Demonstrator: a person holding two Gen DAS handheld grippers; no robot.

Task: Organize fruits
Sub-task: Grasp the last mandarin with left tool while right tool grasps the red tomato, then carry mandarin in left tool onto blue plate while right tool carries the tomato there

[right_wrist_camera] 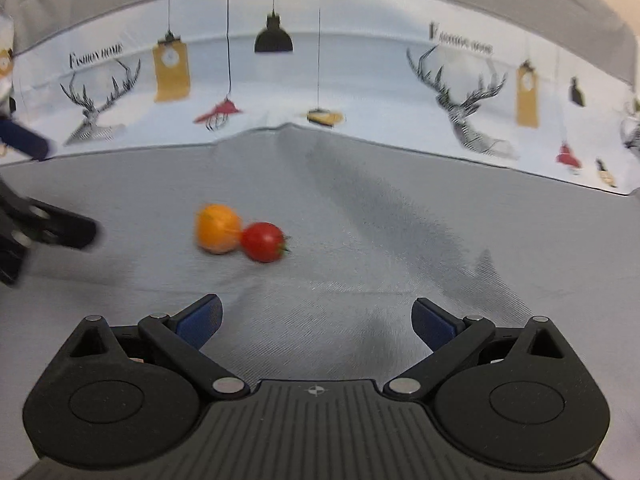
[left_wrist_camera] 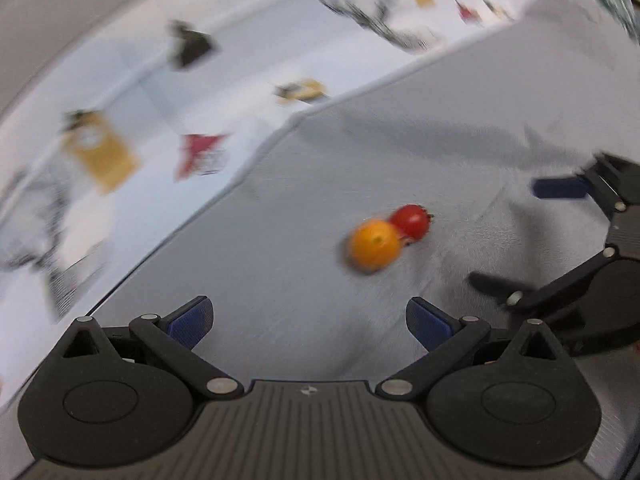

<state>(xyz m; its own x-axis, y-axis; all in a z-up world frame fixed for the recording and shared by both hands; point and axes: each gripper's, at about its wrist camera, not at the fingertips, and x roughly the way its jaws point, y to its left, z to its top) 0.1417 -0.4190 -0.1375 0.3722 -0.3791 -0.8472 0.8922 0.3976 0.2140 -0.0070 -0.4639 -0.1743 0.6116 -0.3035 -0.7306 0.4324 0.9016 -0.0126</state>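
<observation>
Both tools (left_wrist_camera: 308, 322) (right_wrist_camera: 316, 322) gape apart; round orange (right_wrist_camera: 218, 229) touches glossy red tomato (right_wrist_camera: 263, 241).

The orange (right_wrist_camera: 218, 229) and tomato (right_wrist_camera: 263, 241) lie touching on the worktop (right_wrist_camera: 360, 220), orange to the left. Behind them hangs a backdrop (right_wrist_camera: 320, 80). Left claw (left_wrist_camera: 308, 322) and right claw (right_wrist_camera: 316, 322) flank the pair, well apart from it.

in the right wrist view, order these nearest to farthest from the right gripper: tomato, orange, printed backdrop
1. tomato: ahead on the grey cloth, slightly left of the right gripper, whose jaws stand open.
2. orange: touching the tomato on its left, a bit farther back.
3. printed backdrop: upright behind the cloth's far edge, well beyond both fruits.
</observation>
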